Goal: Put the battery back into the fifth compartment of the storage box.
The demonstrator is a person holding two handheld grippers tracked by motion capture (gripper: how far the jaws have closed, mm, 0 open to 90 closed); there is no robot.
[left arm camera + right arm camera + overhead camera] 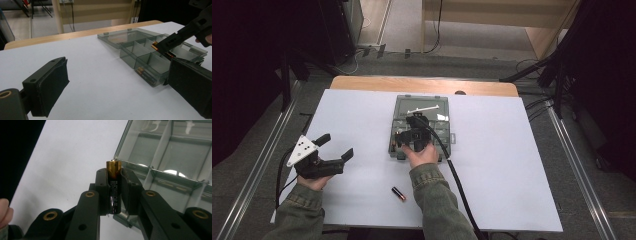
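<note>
Right gripper view: we clamp a black-and-gold battery (pixel 114 190) in our right gripper (pixel 115 191), at the near left edge of the clear compartment box (pixel 175 157). Our left gripper (pixel 334 147) rests wide and empty, well apart at the left.

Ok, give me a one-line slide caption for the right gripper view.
Right gripper clamps a black-and-gold battery upright, at the edge of the open clear compartment box.

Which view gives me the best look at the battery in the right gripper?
The right gripper view: the battery stands clamped between the jaws, gold cap and label print clear. The left gripper view shows just its gold tip over the organiser box. In the high view the hand hides it.
</note>
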